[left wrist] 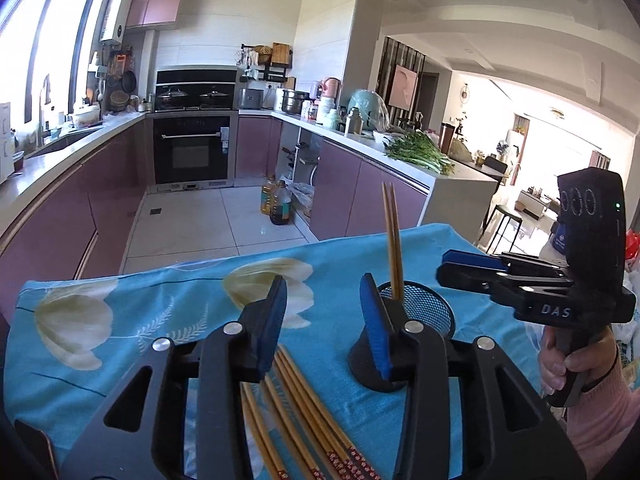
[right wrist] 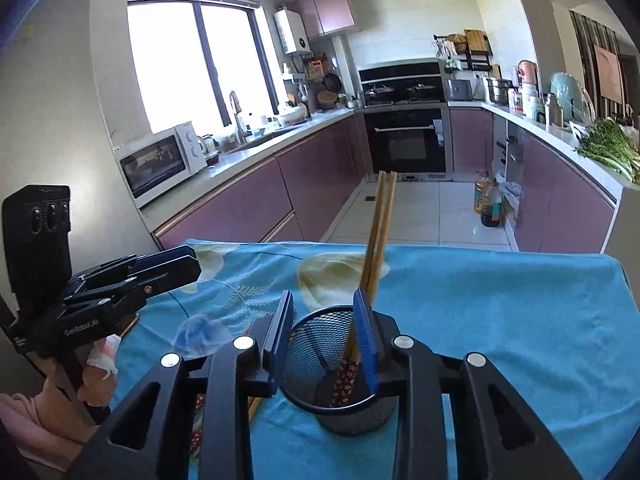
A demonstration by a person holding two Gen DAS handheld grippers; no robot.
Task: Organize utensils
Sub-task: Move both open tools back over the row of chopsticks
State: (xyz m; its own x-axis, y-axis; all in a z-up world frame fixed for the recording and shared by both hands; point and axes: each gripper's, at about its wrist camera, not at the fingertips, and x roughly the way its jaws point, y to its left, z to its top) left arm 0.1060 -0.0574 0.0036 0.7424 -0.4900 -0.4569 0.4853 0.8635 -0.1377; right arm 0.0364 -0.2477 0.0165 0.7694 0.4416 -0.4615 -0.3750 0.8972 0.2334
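From my left tongs' camera, my left gripper (left wrist: 324,320) stands wide open and empty above the loose bundle of bamboo chopsticks with red patterned ends (left wrist: 308,416), which lies on the turquoise flower-print cloth (left wrist: 120,360) just left of the black wire-mesh holder cup (left wrist: 424,312). To do this pick well, I judge I should come down over one pair only, pads square across the shafts near their middle, so they do not scissor when lifted. Two chopsticks (left wrist: 393,240) already stand in the holder cup, leaning. My right gripper (left wrist: 444,266) hangs beside the holder cup to its right; from here its fingers look close together with nothing between them.

From my right tongs' camera, my right gripper (right wrist: 324,336) shows a moderate gap, empty, directly over the holder cup (right wrist: 332,360), the standing pair (right wrist: 378,240) just behind its right pad. My left gripper (right wrist: 192,266) is well left of the cup. The leaning pair could block the next drop; I would aim for the cup's free side.
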